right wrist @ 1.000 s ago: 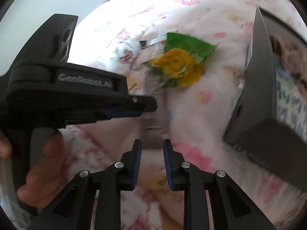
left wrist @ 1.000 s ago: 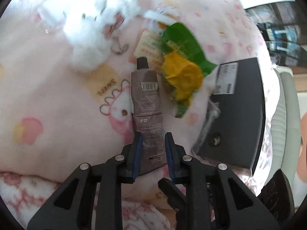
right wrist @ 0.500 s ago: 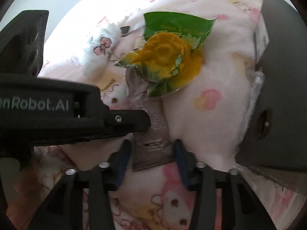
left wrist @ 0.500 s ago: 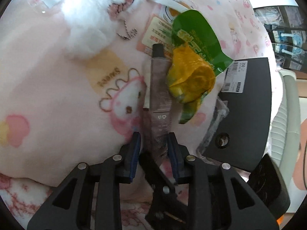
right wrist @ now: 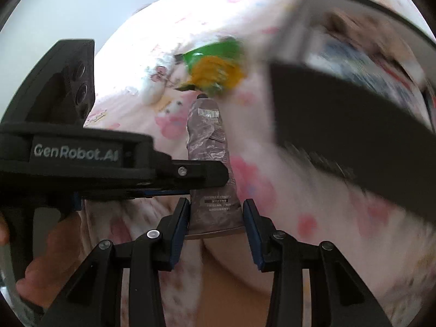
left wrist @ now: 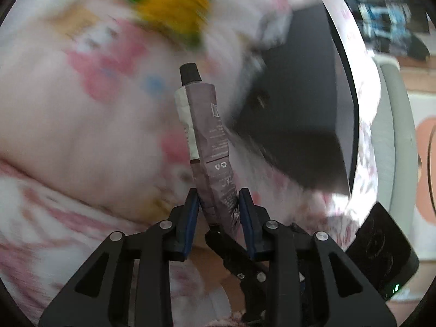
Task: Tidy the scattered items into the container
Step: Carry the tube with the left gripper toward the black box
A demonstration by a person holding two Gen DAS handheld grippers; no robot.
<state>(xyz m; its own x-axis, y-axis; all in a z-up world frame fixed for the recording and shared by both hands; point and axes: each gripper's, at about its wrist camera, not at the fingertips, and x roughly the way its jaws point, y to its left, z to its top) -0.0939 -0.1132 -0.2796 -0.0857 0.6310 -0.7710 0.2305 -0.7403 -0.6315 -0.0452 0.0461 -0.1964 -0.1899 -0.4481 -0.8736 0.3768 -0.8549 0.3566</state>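
Tube [left wrist: 209,147] now lifted off bed, both left jaws and right jaws clamped on crimped end; black container [left wrist: 302,103] closer, right of jaws; snack bag [left wrist: 169,2] farther ahead

Motion blur smears most of both wrist views.

The pink cartoon-print blanket [left wrist: 81,125], the green and yellow crumpled packet [left wrist: 169,5] and the dark grey open-topped container [left wrist: 305,103] are streaked, and the container's contents are unreadable in the right wrist view. The crumpled mauve tube's [left wrist: 209,147] small print is too fine to read, and its flat tail is hidden behind the left gripper [left wrist: 218,212] jaws.
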